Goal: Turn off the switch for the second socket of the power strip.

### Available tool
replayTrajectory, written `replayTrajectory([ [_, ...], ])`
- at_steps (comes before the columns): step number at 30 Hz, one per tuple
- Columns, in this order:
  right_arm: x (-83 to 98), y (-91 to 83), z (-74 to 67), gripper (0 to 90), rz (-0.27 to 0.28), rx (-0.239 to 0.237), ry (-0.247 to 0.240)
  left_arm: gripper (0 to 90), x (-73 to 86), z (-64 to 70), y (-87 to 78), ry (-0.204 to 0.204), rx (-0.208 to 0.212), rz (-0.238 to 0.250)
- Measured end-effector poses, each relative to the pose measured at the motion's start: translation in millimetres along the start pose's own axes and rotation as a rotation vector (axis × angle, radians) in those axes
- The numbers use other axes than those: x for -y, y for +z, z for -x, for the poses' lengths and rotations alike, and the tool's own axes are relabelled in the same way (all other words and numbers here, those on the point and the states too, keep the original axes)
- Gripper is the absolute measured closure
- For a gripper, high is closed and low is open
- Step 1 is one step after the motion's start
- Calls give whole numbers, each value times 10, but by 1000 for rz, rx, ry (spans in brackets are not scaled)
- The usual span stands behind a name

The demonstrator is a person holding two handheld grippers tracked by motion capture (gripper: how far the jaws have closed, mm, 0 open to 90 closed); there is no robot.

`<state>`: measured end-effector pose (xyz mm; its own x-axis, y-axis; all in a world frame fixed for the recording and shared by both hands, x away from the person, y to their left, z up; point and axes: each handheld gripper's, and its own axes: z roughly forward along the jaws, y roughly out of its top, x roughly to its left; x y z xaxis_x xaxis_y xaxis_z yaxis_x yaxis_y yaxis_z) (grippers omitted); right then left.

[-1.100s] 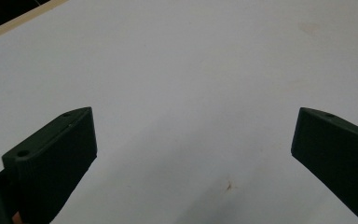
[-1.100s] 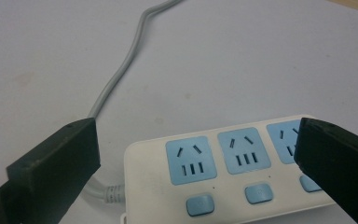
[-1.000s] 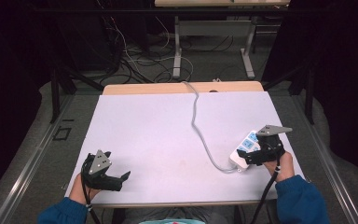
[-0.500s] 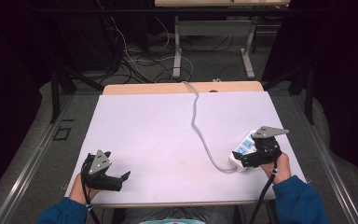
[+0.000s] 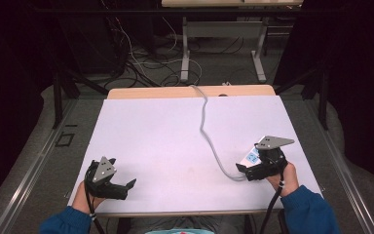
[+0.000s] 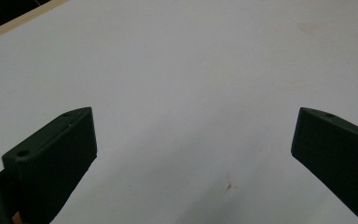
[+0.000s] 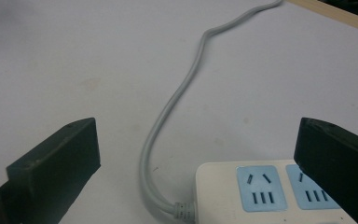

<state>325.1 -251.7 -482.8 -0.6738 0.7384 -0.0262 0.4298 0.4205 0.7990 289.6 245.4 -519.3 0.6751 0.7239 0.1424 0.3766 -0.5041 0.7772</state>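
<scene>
Right gripper view: white power strip (image 7: 279, 191), blue sockets, grey cord (image 7: 177, 98)

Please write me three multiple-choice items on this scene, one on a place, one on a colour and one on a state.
1. Where does the power strip lie?
A. At the table's far left corner
B. Near the right claw, on the table's right side
C. On the floor

2. What colour are the strip's socket faces?
A. Light blue
B. Red
C. Black

3. How does the left claw stand?
A. Shut on the cable
B. Shut on nothing
C. Open over the bare table

Answers: 1 B, the high view shows the strip beside the right claw. 2 A, the right gripper view shows blue faces on a white body. 3 C, its own view shows the jaws wide apart with nothing between.
</scene>
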Motion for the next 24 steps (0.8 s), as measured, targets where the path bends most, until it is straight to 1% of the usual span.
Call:
replayTrajectory([
  [4, 1, 17, -65, 0, 4, -17, -12, 3, 0, 1, -1, 1, 1, -1],
  [5, 1, 15, -83, 0, 0, -12, -15, 3, 0, 0, -2, 1, 0, -1],
  [7, -1, 17, -107, 0, -1, -24, -25, 2, 0, 2, 0, -1, 4, -1],
  [9, 1, 22, -137, 0, 2, -26, -24, 3, 0, 2, -2, 0, 1, -2],
  [10, -2, 17, -143, 0, -12, -29, -32, 3, 0, 1, -3, 0, 1, -2],
  [11, 3, 25, -156, 0, 0, -31, -31, 3, 1, 3, -1, -3, 5, -2],
  [16, 17, 37, -203, 0, -1, -32, -47, 3, 0, 1, -3, 0, 1, -2],
  [17, 20, 37, -212, 0, -7, -42, -44, 3, 0, 1, -3, 0, 1, -2],
  [19, 30, 45, -232, 0, -5, -38, -50, 3, 1, 3, -2, -2, 3, -2],
  [21, 41, 51, -249, 0, -5, -47, -53, 3, 0, 1, -3, 1, 0, -2],
  [22, 43, 46, -256, 0, -18, -51, -58, 3, 0, 1, -3, 1, 1, -3],
  [23, 51, 55, -267, 0, -7, -49, -61, 3, 0, 1, -3, 1, 1, -3],
  [24, 56, 52, -277, 0, -13, -50, -63, 3, 0, 1, -2, 1, 1, -3],
])
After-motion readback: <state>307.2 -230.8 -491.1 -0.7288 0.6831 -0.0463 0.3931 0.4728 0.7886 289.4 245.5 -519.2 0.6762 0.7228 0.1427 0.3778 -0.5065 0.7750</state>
